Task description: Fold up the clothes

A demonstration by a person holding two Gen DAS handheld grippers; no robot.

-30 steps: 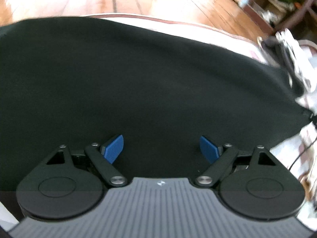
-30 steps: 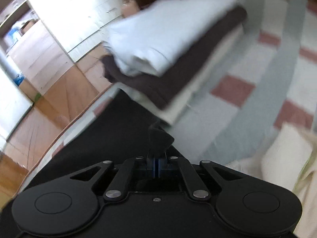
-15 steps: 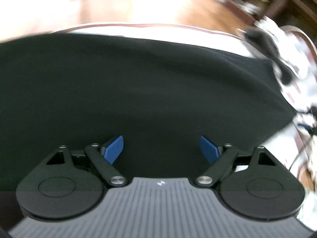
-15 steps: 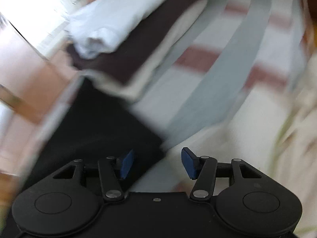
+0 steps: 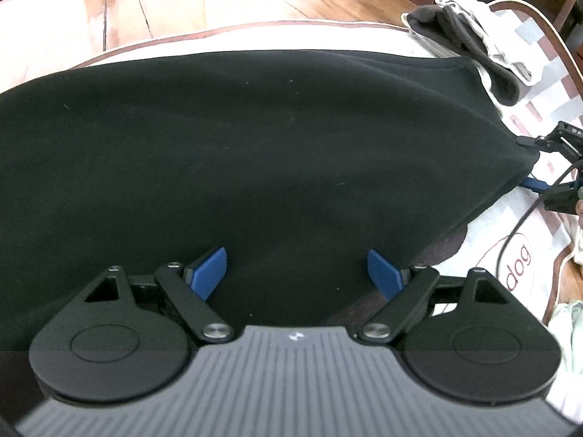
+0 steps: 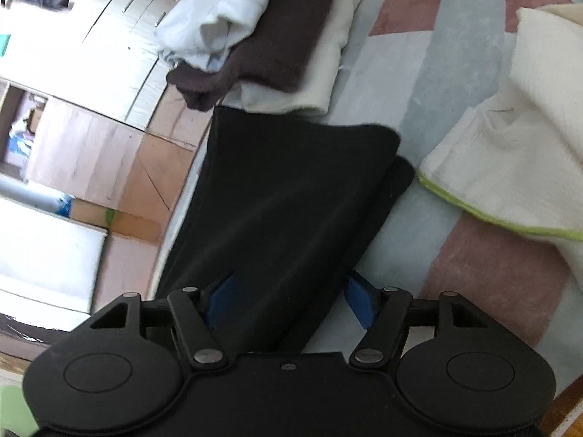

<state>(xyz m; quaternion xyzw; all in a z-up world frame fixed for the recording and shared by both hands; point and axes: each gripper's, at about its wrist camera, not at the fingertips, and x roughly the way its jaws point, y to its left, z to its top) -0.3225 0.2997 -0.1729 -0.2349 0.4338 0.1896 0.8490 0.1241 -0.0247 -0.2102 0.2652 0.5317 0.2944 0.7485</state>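
A black garment [image 5: 255, 153] lies spread and folded on a patterned bed cover [image 5: 517, 240]. My left gripper [image 5: 297, 273] hovers open just above the garment's near part, blue pads wide apart and holding nothing. In the right wrist view the same black garment [image 6: 288, 189] lies flat with its corner toward a stack of folded clothes. My right gripper [image 6: 291, 300] stands over the garment's near end; its jaws are opening, the cloth lies under and between the blue pads, which do not press on it. The right gripper [image 5: 546, 167] also shows at the garment's right corner in the left wrist view.
A stack of folded clothes [image 6: 262, 32], white on brown on cream, sits beyond the garment's far corner. A cream cloth with a green hem [image 6: 510, 145] lies to the right. The cover's edge [image 6: 182, 196] drops to a wooden floor [image 6: 109, 160] on the left.
My right gripper was shut on the garment's corner a second ago; it has let go and its pads now stand apart. The corner lies flat. The left gripper shifted sideways, staying open.
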